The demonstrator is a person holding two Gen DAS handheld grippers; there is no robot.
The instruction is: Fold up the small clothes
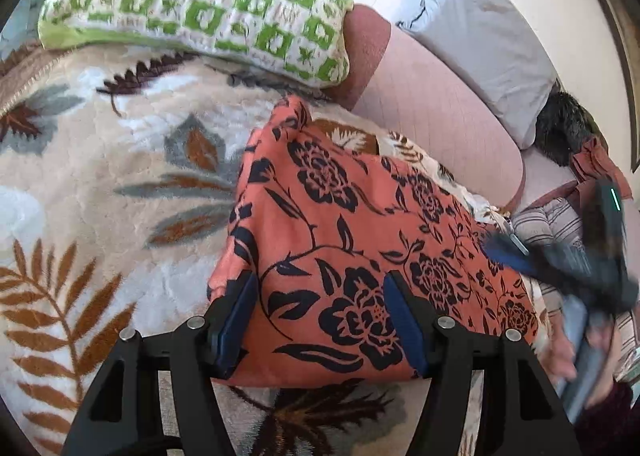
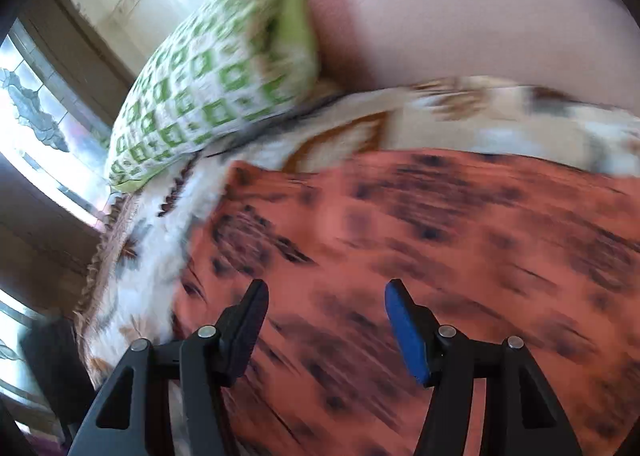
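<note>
We work on a bed covered by a cream leaf-print blanket (image 1: pixel 100 184), with a green-and-white pillow (image 1: pixel 200 4) lying at its far side and a pink bolster (image 1: pixel 436 112) beside that. A grey pillow (image 1: pixel 480 44) leans against the wall further off. The garment we are folding, an orange cloth with dark flowers (image 1: pixel 352 240), lies flat on the blanket in a roughly squared shape, so we judge that it is partly folded and needs at least one more fold.

Our left gripper (image 1: pixel 322 320) hovers over the near edge of the cloth, its jaws standing about half open with nothing pinched between them; the fabric simply lies underneath. Our right gripper (image 2: pixel 326 324) shows the same gap and also holds nothing. From the left wrist view it appears blurred at the right edge of the cloth (image 1: pixel 560 260), and the smear across its own view suggests it is mid-sweep.

To do this step well, we should let the right gripper settle before closing, then bring each pair of jaws down on a corner of the same edge so the pads catch every layer. We lift only a little, carry the edge across evenly, and lay it square on the opposite edge. A pinch on the top layer alone would likely open the earlier fold.
</note>
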